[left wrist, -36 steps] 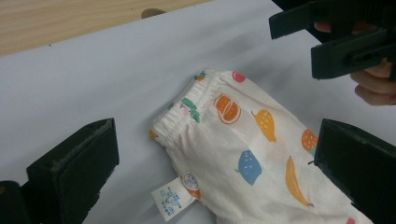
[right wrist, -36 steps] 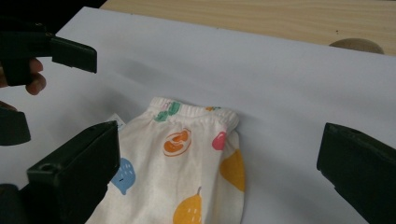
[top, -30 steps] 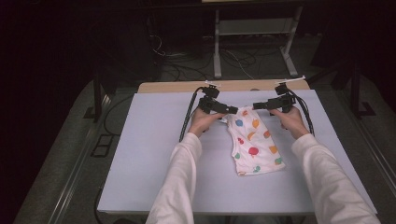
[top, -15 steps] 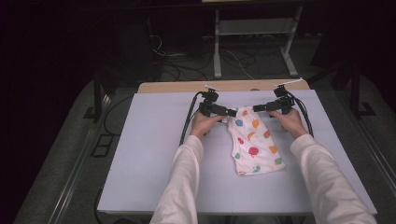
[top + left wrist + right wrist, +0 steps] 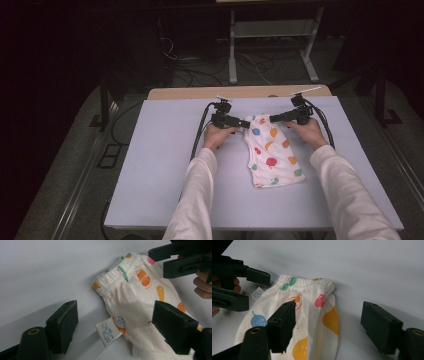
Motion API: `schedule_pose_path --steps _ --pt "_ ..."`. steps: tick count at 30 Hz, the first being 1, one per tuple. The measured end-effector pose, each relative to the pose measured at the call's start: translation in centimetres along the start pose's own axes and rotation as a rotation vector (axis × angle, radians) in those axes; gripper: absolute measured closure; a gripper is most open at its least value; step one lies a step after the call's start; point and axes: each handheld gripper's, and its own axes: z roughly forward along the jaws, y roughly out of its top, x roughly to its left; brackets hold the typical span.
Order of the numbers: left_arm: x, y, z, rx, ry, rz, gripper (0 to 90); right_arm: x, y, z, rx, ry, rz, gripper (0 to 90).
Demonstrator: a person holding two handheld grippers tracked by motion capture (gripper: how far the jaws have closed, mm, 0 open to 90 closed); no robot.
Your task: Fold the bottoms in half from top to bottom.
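High view: the folded shorts (image 5: 272, 150) lie on the worktop (image 5: 150, 165), right of centre, waistband at 12 o'clock. The left tool (image 5: 243, 123) straddles the waistband's 9 o'clock corner, the right tool (image 5: 274, 119) its 3 o'clock corner. Both have just been closing with cloth between their jaws, yet stand apart, not pinching.

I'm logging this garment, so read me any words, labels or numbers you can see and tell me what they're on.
Nothing can be quoted as it reads.
White care tag at the seam of the fruit-print garment: blue printed lines, too small and blurred to read.
Round blue-ringed print on the fabric beside the tag: marks inside, unreadable.
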Motion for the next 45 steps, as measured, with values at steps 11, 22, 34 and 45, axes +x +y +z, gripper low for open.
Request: schedule_pose_path --steps 11,22,34,45 --pt "0.1 -0.7 0.2 -0.024 0.01 -0.011 44.8 0.4 -0.1 0.7 0.02 -0.012 -0.011 50.2" --pt "0.2 -0.9 0.7 -0.027 -0.037 -0.029 56.4 0.2 -0.5 1.1 0.013 -0.007 0.0 59.9" --pt "0.1 -1.1 1.2 -0.023 -0.023 -0.033 78.3 0.2 -1.0 1.5 0.027 -0.013 0.022 81.5" --pt "0.3 -1.1 0.6 -0.032 0.03 -0.006 88.6 0.1 -1.1 1.2 0.016 -0.036 0.03 87.5"
